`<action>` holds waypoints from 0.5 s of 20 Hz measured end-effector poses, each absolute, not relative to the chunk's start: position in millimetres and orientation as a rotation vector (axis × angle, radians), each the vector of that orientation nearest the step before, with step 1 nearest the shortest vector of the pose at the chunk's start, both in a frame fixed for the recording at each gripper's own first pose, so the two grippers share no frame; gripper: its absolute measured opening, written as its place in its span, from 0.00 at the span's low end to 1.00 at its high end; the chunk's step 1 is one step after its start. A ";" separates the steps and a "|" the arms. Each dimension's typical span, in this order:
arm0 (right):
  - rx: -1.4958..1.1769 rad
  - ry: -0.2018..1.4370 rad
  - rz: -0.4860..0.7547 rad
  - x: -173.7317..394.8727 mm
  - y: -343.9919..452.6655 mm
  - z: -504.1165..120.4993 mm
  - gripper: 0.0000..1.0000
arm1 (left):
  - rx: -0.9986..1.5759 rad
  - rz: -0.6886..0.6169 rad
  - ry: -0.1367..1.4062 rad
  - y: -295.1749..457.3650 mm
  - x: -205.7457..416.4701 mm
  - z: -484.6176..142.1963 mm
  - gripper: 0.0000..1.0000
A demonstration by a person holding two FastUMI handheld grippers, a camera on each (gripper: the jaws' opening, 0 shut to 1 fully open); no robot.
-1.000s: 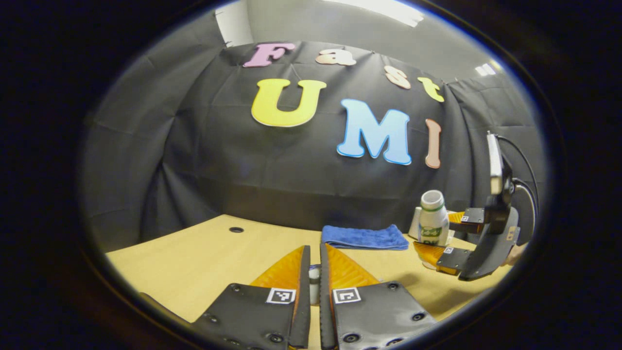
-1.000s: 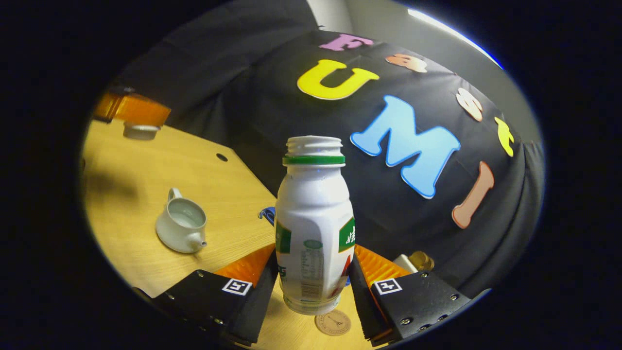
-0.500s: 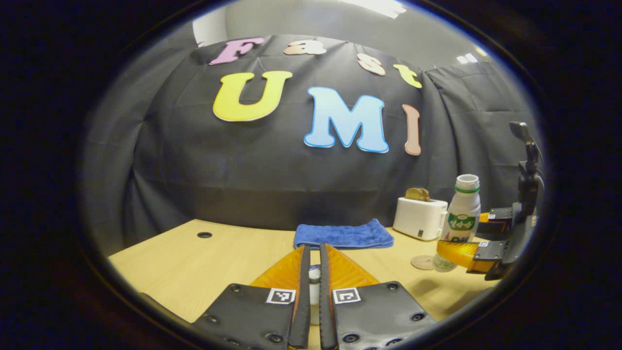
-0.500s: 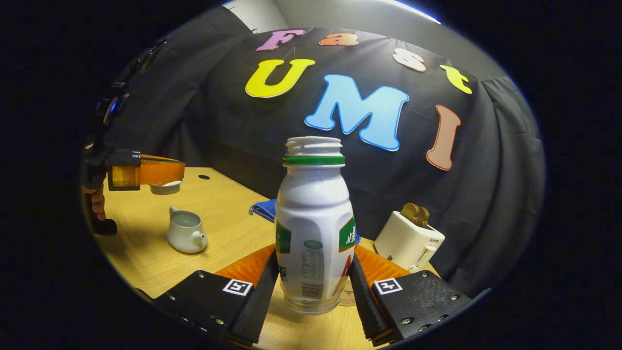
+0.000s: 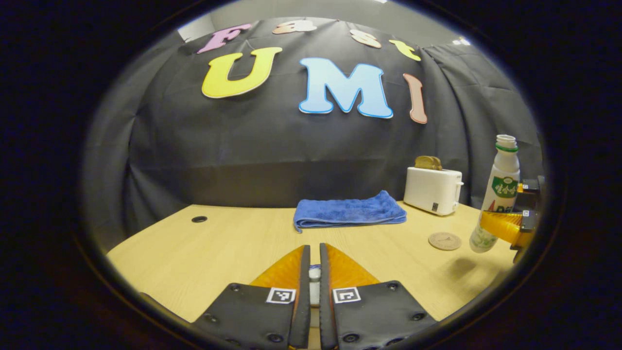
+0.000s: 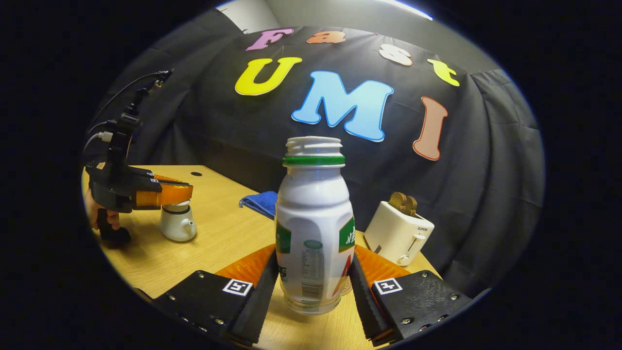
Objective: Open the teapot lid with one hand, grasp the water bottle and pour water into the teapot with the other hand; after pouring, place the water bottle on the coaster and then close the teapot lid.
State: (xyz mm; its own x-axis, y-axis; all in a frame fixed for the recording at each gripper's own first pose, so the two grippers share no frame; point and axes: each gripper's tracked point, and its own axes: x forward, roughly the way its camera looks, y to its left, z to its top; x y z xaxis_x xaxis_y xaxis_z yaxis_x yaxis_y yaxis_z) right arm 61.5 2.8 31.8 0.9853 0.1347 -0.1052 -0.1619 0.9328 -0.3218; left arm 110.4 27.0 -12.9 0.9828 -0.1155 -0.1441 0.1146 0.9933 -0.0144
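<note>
Water bottle (image 6: 314,228) is coming back upright near the coaster (image 5: 444,241) — my right gripper (image 6: 313,279) is pinching it, while my left gripper (image 5: 311,277), nipping the lid knob (image 5: 315,275), is lowering onto the teapot (image 6: 178,227) — pouring looks finished.

The water bottle (image 6: 314,228), white with a green neck ring and no cap, stood upright just beside the round coaster (image 5: 444,240). The pale teapot (image 6: 178,227) sat on the bench, its lid (image 6: 175,207) at its mouth
</note>
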 end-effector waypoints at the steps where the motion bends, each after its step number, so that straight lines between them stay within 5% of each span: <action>1: -0.330 0.088 0.154 61.2 2.2 28.8 0.76 | -0.011 -0.117 0.156 25.7 111.4 -17.6 0.18; 6: -0.295 0.097 0.139 67.5 -8.5 21.7 0.76 | -0.040 -0.105 0.151 27.8 113.1 -23.3 0.14; 8: -0.261 0.098 0.117 72.9 -17.3 20.7 0.76 | -0.022 -0.102 0.134 27.2 108.8 -18.1 0.24; 10: -0.218 0.087 0.080 79.0 -32.6 23.7 0.76 | -0.002 -0.090 0.093 28.8 105.8 -4.8 0.53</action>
